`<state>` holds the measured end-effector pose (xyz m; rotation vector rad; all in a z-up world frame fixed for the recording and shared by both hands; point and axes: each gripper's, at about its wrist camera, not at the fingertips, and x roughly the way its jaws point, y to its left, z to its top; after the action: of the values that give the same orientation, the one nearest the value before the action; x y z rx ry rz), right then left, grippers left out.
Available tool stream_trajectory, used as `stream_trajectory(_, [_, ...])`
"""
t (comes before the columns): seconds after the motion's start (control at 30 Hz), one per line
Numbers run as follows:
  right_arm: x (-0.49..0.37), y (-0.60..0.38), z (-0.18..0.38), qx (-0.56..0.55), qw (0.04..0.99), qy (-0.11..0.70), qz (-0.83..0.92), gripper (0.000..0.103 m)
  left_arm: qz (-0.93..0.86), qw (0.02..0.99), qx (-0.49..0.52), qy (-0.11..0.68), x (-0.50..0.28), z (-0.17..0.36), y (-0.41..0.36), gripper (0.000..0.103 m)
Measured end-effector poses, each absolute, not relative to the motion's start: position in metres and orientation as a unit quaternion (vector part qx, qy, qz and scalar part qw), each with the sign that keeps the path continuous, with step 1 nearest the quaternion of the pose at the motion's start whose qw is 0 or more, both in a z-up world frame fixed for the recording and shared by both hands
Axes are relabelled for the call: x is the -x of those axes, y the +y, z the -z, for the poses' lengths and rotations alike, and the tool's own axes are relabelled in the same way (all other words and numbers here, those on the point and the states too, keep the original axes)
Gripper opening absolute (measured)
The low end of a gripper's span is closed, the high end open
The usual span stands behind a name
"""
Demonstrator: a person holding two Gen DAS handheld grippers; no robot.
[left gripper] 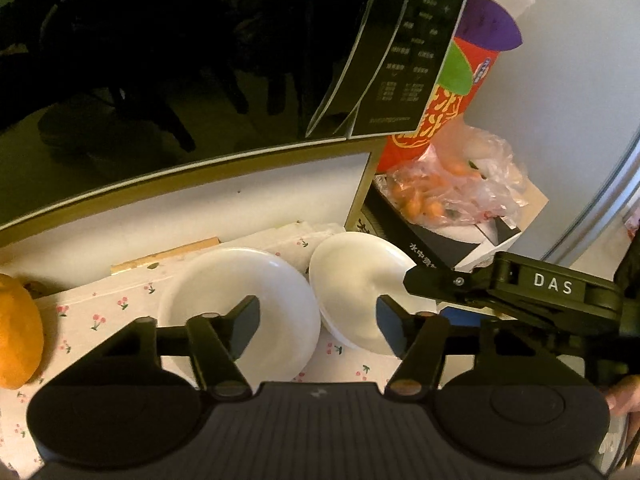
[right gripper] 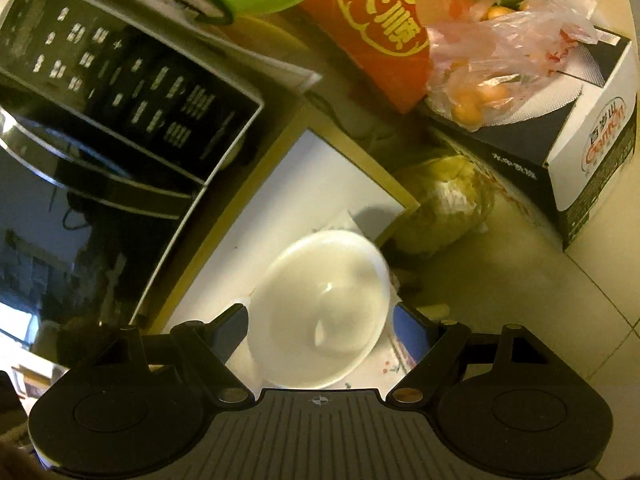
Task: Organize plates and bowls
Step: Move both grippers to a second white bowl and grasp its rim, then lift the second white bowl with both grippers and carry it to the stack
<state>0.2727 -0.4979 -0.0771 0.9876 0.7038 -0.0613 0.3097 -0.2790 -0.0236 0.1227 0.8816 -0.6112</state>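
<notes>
A white plate (left gripper: 240, 304) lies on a cherry-print cloth (left gripper: 100, 320) in the left wrist view. To its right a white bowl (left gripper: 352, 280) stands tilted. My left gripper (left gripper: 318, 322) is open and empty, hovering over the gap between plate and bowl. My right gripper (left gripper: 408, 280) reaches in from the right, its upper finger at the bowl's rim. In the right wrist view the same bowl (right gripper: 320, 308) sits between the right gripper's (right gripper: 320, 332) open fingers, which flank its sides; whether they touch it I cannot tell.
A black microwave (left gripper: 200, 60) stands on a white shelf behind the dishes. A black-and-white box (left gripper: 440, 232) holds a plastic bag of small oranges (left gripper: 452, 188). A red package (left gripper: 452, 92) stands behind it. An orange fruit (left gripper: 16, 336) lies at the far left.
</notes>
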Motion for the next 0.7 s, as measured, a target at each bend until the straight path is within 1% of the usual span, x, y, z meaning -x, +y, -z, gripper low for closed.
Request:
stream_trajectory(0.03, [-0.273, -0.499, 0.079, -0.466, 0.820, 0.330, 0.032, 0.081, 0.290, 0.857, -0.056, 0.422, -0.311, 0.025, -0.280, 0.054])
stream_trajectory(0.13, [-0.275, -0.500, 0.086, -0.470, 0.819, 0.329, 0.037, 0.074, 0.287, 0.856, -0.053, 0.428, -0.314, 0.031, -0.282, 0.044])
stream_trajectory(0.2, [-0.277, -0.500, 0.089, -0.471, 0.816, 0.331, 0.039, 0.066, 0.285, 0.855, -0.052, 0.429, -0.316, 0.034, -0.284, 0.041])
stream_trajectory(0.23, [-0.278, -0.499, 0.091, -0.471, 0.816, 0.333, 0.040, 0.064, 0.284, 0.855, -0.051, 0.430, -0.316, 0.034, -0.285, 0.039])
stream_trajectory(0.3, [-0.279, -0.498, 0.093, -0.470, 0.816, 0.335, 0.043, 0.054, 0.286, 0.855, -0.048, 0.429, -0.317, 0.035, -0.285, 0.034])
stream_trajectory(0.33, [-0.279, -0.498, 0.094, -0.467, 0.816, 0.336, 0.046, 0.051, 0.287, 0.855, -0.048, 0.429, -0.317, 0.036, -0.286, 0.031])
stream_trajectory(0.4, [-0.280, -0.497, 0.095, -0.464, 0.818, 0.336, 0.050, 0.039, 0.290, 0.854, -0.051, 0.429, -0.318, 0.038, -0.290, 0.027])
stream_trajectory(0.43, [-0.280, -0.497, 0.096, -0.462, 0.819, 0.336, 0.052, 0.036, 0.290, 0.853, -0.053, 0.430, -0.318, 0.039, -0.292, 0.025])
stream_trajectory(0.5, [-0.280, -0.497, 0.097, -0.457, 0.821, 0.337, 0.057, 0.027, 0.290, 0.852, -0.056, 0.431, -0.318, 0.040, -0.294, 0.021])
stream_trajectory(0.57, [-0.280, -0.496, 0.097, -0.448, 0.825, 0.338, 0.063, 0.021, 0.293, 0.851, -0.060, 0.432, -0.317, 0.041, -0.298, 0.015])
stream_trajectory(0.7, [-0.279, -0.496, 0.096, -0.439, 0.829, 0.340, 0.067, 0.014, 0.289, 0.854, -0.069, 0.427, -0.317, 0.043, -0.300, 0.013])
